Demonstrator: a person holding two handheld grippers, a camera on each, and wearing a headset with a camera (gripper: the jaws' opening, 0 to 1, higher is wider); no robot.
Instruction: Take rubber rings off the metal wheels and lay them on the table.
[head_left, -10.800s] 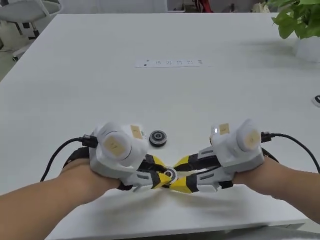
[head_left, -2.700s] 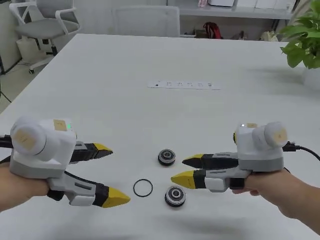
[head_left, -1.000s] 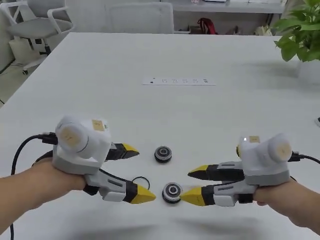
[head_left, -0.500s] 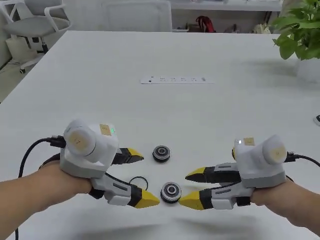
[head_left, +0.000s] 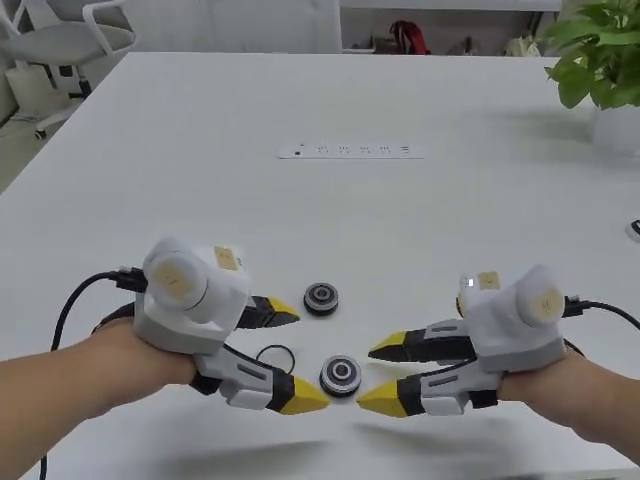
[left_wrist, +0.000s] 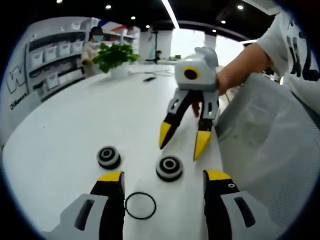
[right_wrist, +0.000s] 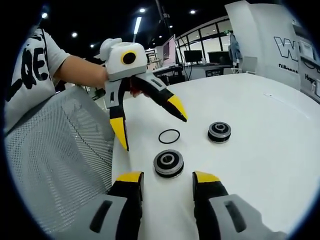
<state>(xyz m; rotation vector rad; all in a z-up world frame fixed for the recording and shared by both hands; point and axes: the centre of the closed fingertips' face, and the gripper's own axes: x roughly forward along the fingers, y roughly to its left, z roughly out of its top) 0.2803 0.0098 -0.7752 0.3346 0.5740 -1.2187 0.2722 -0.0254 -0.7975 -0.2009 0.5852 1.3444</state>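
Black ring (head_left: 274, 356) beside near wheel (head_left: 341, 374), power strip (head_left: 350, 151) beyond, left claw (head_left: 304, 355), right claw (head_left: 370, 373) agape, empty.

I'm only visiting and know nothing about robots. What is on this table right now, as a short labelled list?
Surface: white table
Tools: left gripper and right gripper, hand-held, tips facing each other, jaws of both open, holding nothing
Wheel 1: nearer metal wheel, small and round, between the two grippers
Wheel 2: farther metal wheel, same kind, beyond it
Ring: thin black rubber ring, flat on the table beside the nearer wheel, not touching it
Background: white power strip, green potted plant
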